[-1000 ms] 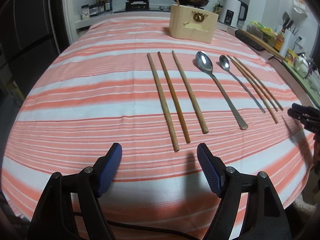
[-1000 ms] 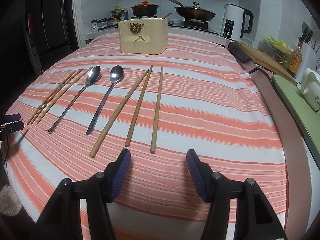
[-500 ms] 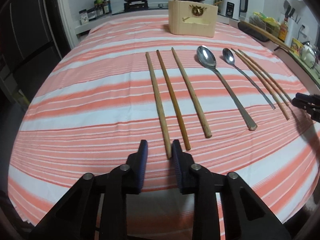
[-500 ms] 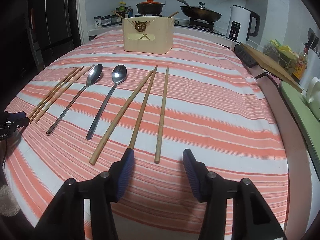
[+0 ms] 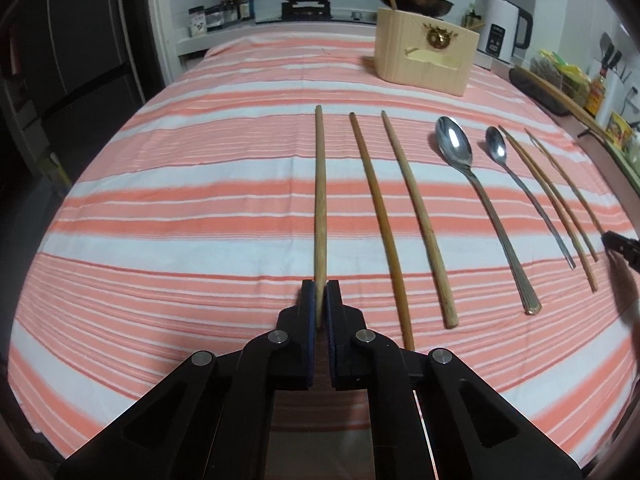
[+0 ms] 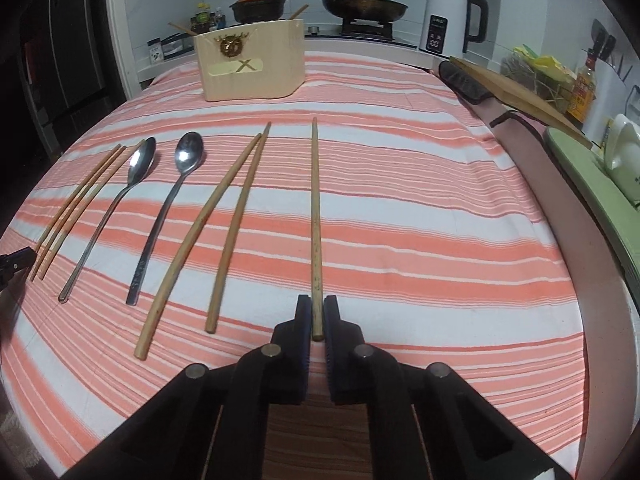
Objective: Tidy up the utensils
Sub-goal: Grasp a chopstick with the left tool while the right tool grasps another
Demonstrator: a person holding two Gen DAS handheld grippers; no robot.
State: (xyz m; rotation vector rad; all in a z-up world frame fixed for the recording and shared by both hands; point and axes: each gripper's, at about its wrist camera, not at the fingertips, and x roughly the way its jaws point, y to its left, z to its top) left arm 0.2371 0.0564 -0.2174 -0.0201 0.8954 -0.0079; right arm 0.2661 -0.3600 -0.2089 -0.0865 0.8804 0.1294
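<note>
In the left wrist view my left gripper [image 5: 321, 294] is shut on the near end of the leftmost thick wooden chopstick [image 5: 320, 184], which points away along the striped cloth. Two more thick chopsticks [image 5: 380, 216] lie to its right, then a large spoon [image 5: 454, 144], a small spoon [image 5: 497, 148] and thin chopsticks [image 5: 548, 192]. In the right wrist view my right gripper [image 6: 317, 308] is shut on the near end of the rightmost wooden chopstick [image 6: 315, 208]. To its left lie two thick chopsticks [image 6: 200, 224], two spoons [image 6: 190, 154] and thin chopsticks [image 6: 76, 208]. A wooden utensil box [image 5: 424, 60] [image 6: 250, 68] stands at the far end.
The table [image 5: 160, 200] wears an orange-and-white striped cloth. Behind it are a stove with a pot [image 6: 260, 4] and a pan [image 6: 364, 6], and a white kettle [image 6: 448, 20]. A cutting board [image 6: 516, 92] and a green rack [image 6: 588, 176] line the right side. A black gripper tip [image 5: 622, 246] shows at the edge.
Both grippers moved forward and down to the near chopstick ends and went from wide open to shut on them. The left-held chopstick now stands further apart from its neighbours.
</note>
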